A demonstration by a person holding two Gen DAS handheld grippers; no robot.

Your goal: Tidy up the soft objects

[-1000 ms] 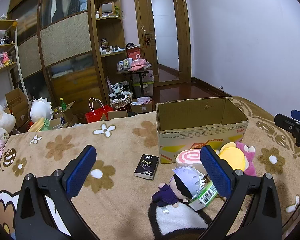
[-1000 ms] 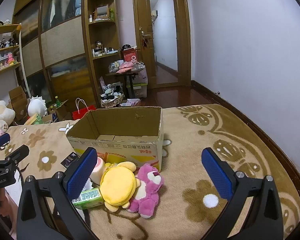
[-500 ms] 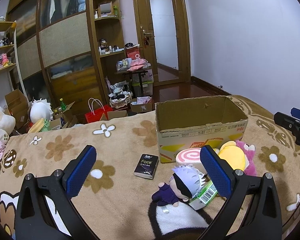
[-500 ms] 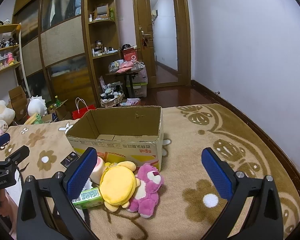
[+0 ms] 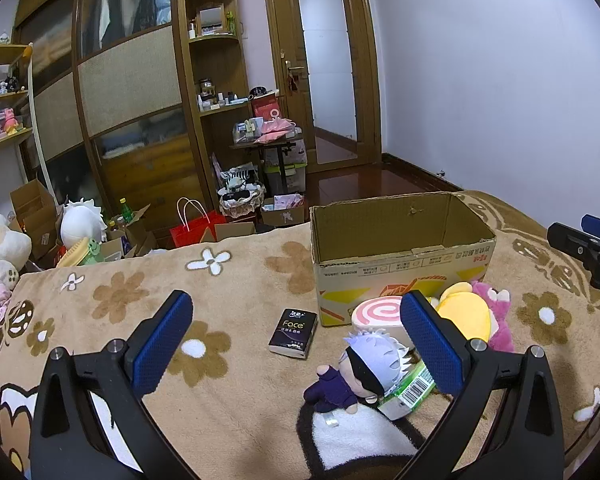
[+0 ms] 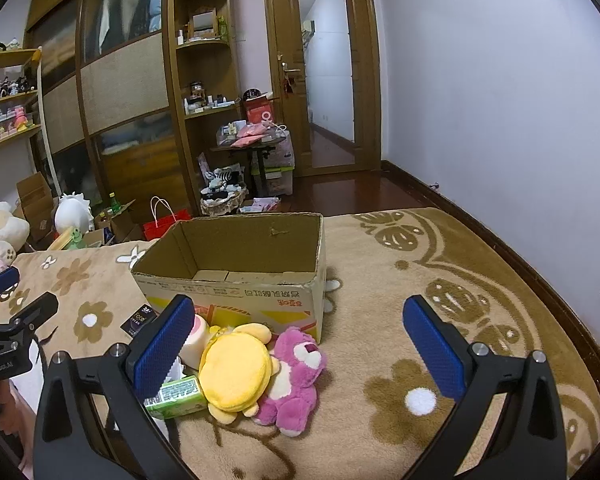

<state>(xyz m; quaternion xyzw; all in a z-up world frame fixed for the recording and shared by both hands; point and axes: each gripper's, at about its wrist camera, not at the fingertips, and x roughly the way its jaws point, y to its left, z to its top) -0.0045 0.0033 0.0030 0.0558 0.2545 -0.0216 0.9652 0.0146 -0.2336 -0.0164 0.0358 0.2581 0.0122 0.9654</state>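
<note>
- The blanket [image 5: 236, 392] carries everything; comparing the views with those of a second ago, nothing on it has shifted, so by my reading the sorting has not begun.
- The cardboard box [image 6: 236, 276] stands open towards the blanket's far edge and looks empty (its floor shows bare flaps in the right view).
- The left gripper [image 5: 296, 344] hangs above the blanket's near side, jaws spread wide and holding nothing; it has barely drifted.
- The right gripper [image 6: 296, 344] is likewise wide apart and empty, hovering over the toys and just as steady.
- The yellow plush [image 6: 236, 372] lies against the box's near wall, touching the pink bear [image 6: 296, 364] on its right.
- The swirl cushion [image 5: 374, 314] leans on the same wall, half hidden behind a finger [image 5: 428, 344] of the left gripper.
- The white-haired doll [image 5: 364, 368] lies nearer the blanket's front edge, resting on a green packet [image 5: 410, 390] whose far end is covered.
- The black tissue pack [image 5: 294, 332] sits apart, left of the box's corner.
- Small print on packet and box is unreadable.
</note>
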